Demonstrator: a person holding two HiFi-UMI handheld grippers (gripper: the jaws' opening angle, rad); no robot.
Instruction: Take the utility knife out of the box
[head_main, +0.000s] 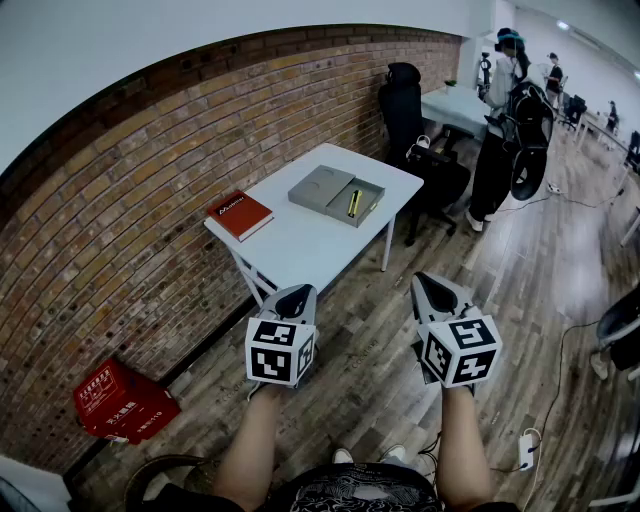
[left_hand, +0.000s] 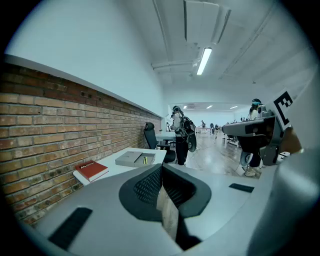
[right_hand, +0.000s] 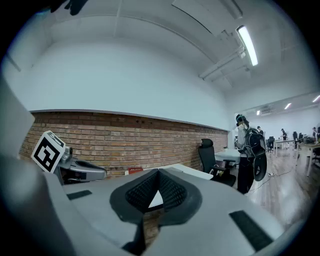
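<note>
Head view looks down on a white, flat-topped table (head_main: 300, 245) with thin white legs, standing against a rough red brick wall (head_main: 120, 200) on a floor of grey-brown wooden planks (head_main: 520, 290). One shallow grey box (head_main: 372, 208) lies open near the centre of the frame, its flat square lid set touching it on the left. One utility knife (head_main: 354, 203), a slim yellow bar, lies inside the box's tray. One red hard-covered book (head_main: 240, 215) rests on the table's left end, apart from the box.

Two claws show low in the frame, each of smooth grey plastic with black ribbed pads and a white cube of black square markers. Left claw (head_main: 296, 298) sits at lower centre-left; in the left gripper view its two pads are pressed together at the tips with nothing between them. Right claw (head_main: 432, 290) sits at lower centre-right; in the right gripper view its pads also meet at the tips and hold nothing. Both hang over the wooden floor, short of the table's near edge, well apart from the knife, which lies above and between them in the frame.

One black padded office chair (head_main: 405, 100) stands past the table's far end. One red plastic crate (head_main: 122, 403) sits on the floor at the lower left by the wall. One person (head_main: 505, 120) in dark clothing stands at the upper right
</note>
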